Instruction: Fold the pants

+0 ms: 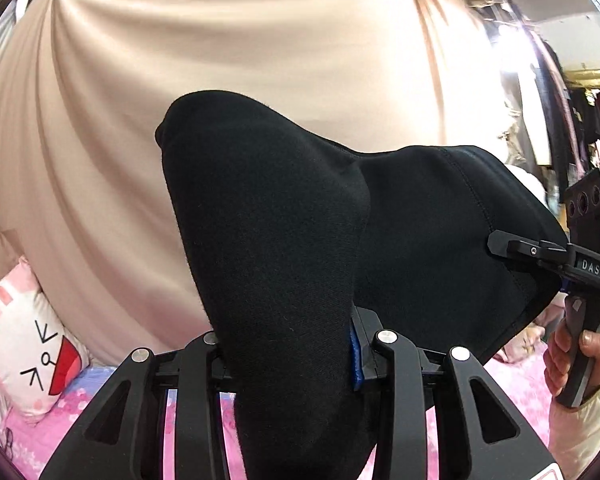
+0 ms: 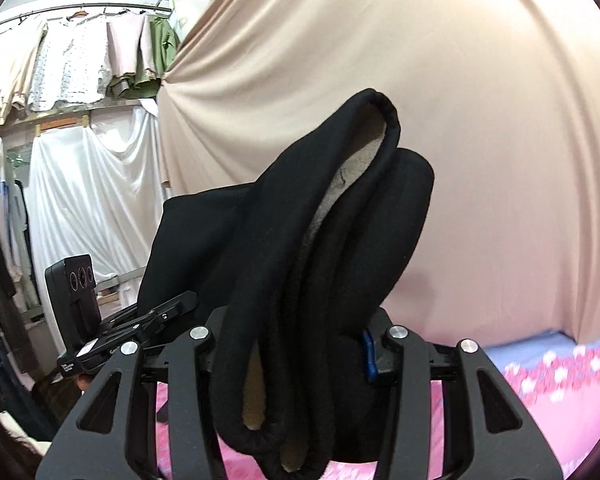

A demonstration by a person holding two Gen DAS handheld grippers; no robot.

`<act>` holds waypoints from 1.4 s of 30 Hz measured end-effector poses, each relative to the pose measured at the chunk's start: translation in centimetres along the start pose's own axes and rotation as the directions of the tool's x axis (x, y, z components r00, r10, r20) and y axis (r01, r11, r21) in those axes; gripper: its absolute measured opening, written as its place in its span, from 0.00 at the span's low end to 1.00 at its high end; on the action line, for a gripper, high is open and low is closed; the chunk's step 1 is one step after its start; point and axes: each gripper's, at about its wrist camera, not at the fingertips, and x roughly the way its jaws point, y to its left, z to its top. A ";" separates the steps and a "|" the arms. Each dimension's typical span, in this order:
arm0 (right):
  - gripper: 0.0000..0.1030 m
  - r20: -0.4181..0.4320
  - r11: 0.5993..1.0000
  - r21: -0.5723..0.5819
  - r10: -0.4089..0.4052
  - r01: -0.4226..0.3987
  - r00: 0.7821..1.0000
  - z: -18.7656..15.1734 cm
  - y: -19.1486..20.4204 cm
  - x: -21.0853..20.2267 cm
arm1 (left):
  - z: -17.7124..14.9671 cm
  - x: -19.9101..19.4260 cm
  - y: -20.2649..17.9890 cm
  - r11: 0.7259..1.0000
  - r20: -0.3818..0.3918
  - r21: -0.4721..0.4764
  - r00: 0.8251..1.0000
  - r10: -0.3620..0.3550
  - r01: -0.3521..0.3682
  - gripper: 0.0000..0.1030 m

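Above the pink bed point(image 1: 512, 380), the black pants point(image 1: 300, 240) are being held aloft, bunched and unfolded, each end being gripped by a closed left claw point(image 1: 288, 356) and right claw point(image 2: 292, 344), so folding is judged barely started.

Left wrist cam sat right behind its fingers, aimed level at the curtain point(image 1: 260, 40), pants point(image 1: 284, 240) filling the close foreground. Right wrist cam: same setup, same curtain point(image 2: 480, 120), pants point(image 2: 320, 260) up close. Views crossed: each caught the other gripper at frame edge, right gripper point(image 1: 496, 244) and left gripper point(image 2: 188, 300).
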 end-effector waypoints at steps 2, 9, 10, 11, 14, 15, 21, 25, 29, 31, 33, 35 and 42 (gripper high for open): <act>0.42 -0.016 0.999 0.031 -0.008 0.008 1.000 -0.1 -2.7 2.4 | -0.1 3.2 1.2 0.999 -0.035 -0.037 0.999 -0.002 0.000 0.33; 0.42 -0.136 0.972 0.224 -0.043 0.073 0.990 -7.4 -13.2 11.7 | -6.9 17.1 4.3 0.992 -0.223 -0.099 0.973 0.050 -0.074 0.33; 0.42 -0.159 0.965 0.246 -0.055 0.094 0.986 -9.0 -14.8 12.9 | -8.4 19.1 4.7 0.991 -0.266 -0.113 0.963 0.044 -0.076 0.33; 0.42 -0.185 0.956 0.271 -0.064 0.114 0.981 -10.6 -16.5 14.0 | -9.5 20.4 5.0 0.990 -0.292 -0.120 0.956 0.039 -0.077 0.33; 0.42 -0.243 0.922 0.358 -0.063 0.150 0.968 -14.8 -20.5 16.2 | -14.0 24.9 6.1 0.987 -0.386 -0.134 0.922 0.029 -0.087 0.33; 0.42 -0.263 0.911 0.377 -0.065 0.165 0.963 -15.9 -21.2 17.1 | -15.3 26.1 6.3 0.986 -0.417 -0.137 0.909 0.026 -0.091 0.33; 0.42 -0.367 0.835 0.495 -0.049 0.239 0.929 -23.4 -25.7 17.9 | -22.7 30.5 8.1 0.970 -0.584 -0.226 0.809 -0.064 -0.086 0.33; 0.42 -0.419 0.815 0.507 -0.051 0.281 0.906 -26.7 -26.2 17.8 | -26.0 31.7 8.8 0.960 -0.642 -0.272 0.756 -0.128 -0.068 0.33; 0.42 -0.458 0.796 0.513 -0.063 0.322 0.887 -29.1 -27.5 18.2 | -28.9 33.0 10.9 0.928 -0.644 -0.369 0.736 -0.207 -0.062 0.39; 0.45 -0.476 0.794 0.510 -0.060 0.331 0.877 -30.1 -27.8 18.2 | -29.7 33.2 12.0 0.899 -0.631 -0.434 0.730 -0.262 -0.052 0.44; 0.48 -0.485 0.796 0.504 -0.060 0.335 0.872 -30.0 -27.7 18.3 | -30.7 33.5 13.5 0.868 -0.609 -0.496 0.726 -0.319 -0.035 0.51; 0.51 -0.489 0.801 0.503 -0.046 0.324 0.871 -29.7 -27.4 18.2 | -31.8 33.1 14.5 0.810 -0.550 -0.587 0.729 -0.407 0.009 0.60; 0.79 -0.411 0.725 0.488 -0.301 0.486 0.861 -26.0 -29.2 6.3 | -31.5 25.4 25.1 0.668 -0.449 -0.738 0.805 -0.388 -0.090 0.54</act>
